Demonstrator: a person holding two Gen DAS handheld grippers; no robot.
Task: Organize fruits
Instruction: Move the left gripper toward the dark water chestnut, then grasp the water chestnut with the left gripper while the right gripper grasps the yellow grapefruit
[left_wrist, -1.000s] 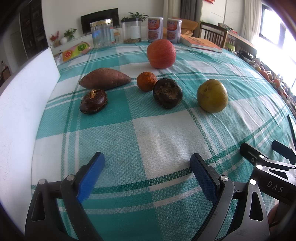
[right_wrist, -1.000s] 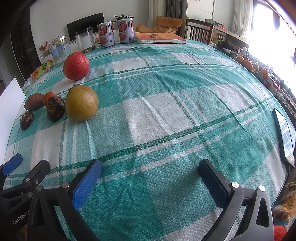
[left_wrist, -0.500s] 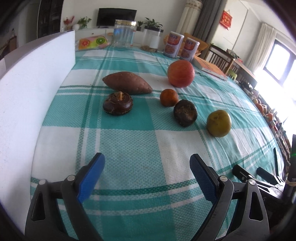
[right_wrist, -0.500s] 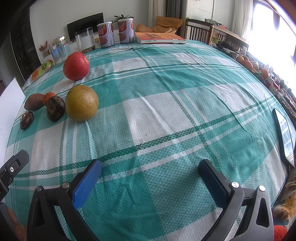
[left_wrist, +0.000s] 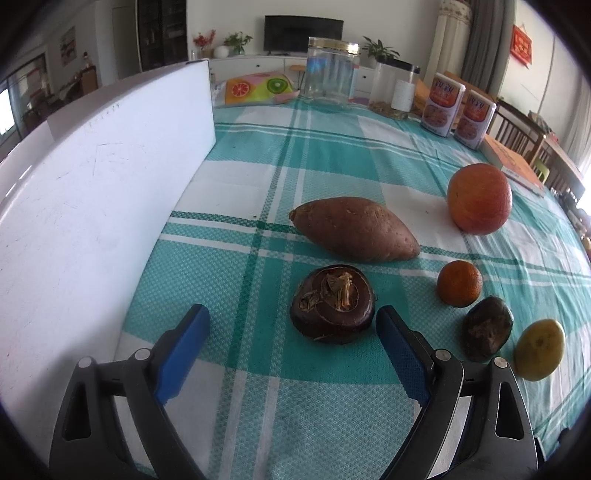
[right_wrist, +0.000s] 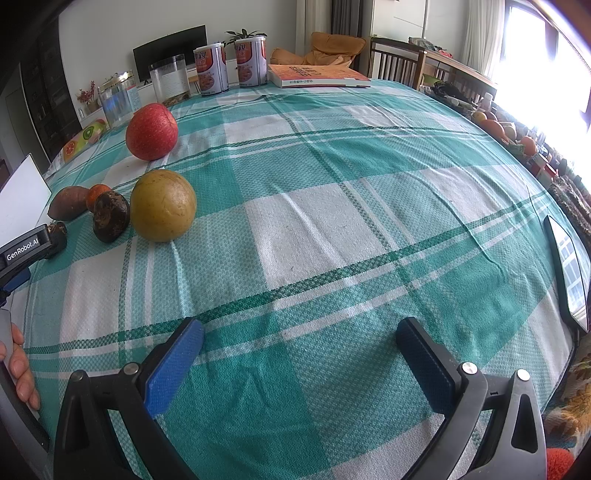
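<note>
Tablecloth (right_wrist: 332, 206); left gripper (right_wrist: 22, 247) reads "GenRobot.AI"

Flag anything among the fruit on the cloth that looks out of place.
The sweet potato lies among the fruit though it is a root vegetable. The two dark brown pieces look shrivelled; I cannot identify them. Nothing is spilled.

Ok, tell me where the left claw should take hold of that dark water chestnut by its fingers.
Grip the water chestnut across its rounded sides, coming in low from the near side. It sits flat with its dried stem tuft up, wider than tall. The open left claw is offset left of it, so shift right first.
</note>
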